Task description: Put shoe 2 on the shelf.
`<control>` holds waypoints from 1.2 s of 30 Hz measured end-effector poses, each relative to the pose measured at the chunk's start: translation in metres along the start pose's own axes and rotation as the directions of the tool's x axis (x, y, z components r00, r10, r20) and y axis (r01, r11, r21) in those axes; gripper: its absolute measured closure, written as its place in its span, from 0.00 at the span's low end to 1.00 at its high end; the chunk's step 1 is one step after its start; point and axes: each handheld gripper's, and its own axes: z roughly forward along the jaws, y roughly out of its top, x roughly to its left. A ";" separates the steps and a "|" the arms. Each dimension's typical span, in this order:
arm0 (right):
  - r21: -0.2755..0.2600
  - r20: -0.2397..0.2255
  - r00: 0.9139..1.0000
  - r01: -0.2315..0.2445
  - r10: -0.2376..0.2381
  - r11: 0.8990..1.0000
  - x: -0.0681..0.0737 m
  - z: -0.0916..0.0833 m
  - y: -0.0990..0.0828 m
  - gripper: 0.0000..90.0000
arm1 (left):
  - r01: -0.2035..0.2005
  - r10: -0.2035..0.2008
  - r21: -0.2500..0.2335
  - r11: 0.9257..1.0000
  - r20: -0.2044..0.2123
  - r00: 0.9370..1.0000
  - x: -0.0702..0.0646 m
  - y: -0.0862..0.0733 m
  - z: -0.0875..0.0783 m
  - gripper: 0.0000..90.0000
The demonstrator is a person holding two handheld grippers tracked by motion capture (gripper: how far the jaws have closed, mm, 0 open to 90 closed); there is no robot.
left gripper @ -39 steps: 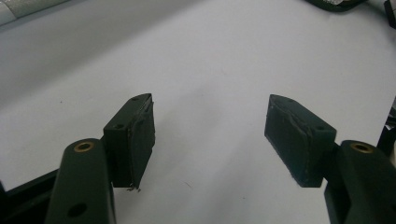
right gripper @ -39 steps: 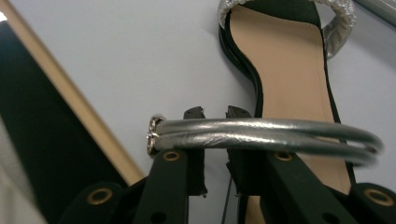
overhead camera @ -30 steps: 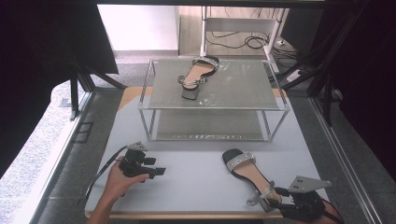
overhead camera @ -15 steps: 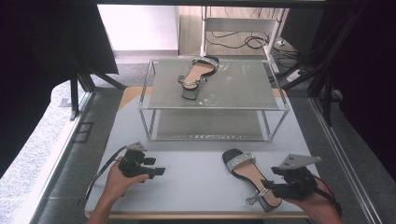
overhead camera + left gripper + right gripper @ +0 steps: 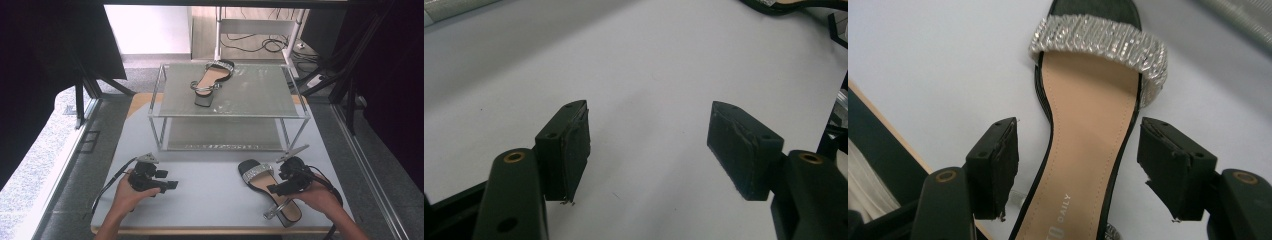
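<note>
One sandal (image 5: pixel 212 80) already on rack (image 5: pixel 300 112) top. 2nd sandal (image 5: pixel 270 192) on tabletop (image 5: pixel 210 195); R tool (image 5: pixel 276 189) jaws just opened, straddling it, no grip yet. L tool (image 5: pixel 170 185) released, idle.

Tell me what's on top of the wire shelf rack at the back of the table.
One sandal lies on the top shelf, toe strap toward the far edge, heel block toward the person. The lower shelf looks bare where it shows through the mesh; its back part is covered by the top shelf.
</note>
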 end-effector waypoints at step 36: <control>0.327 0.009 0.990 -0.134 0.138 0.935 -0.011 0.054 -0.005 0.44 | -0.008 0.008 0.012 1.000 0.002 1.000 0.000 -0.002 0.000 0.37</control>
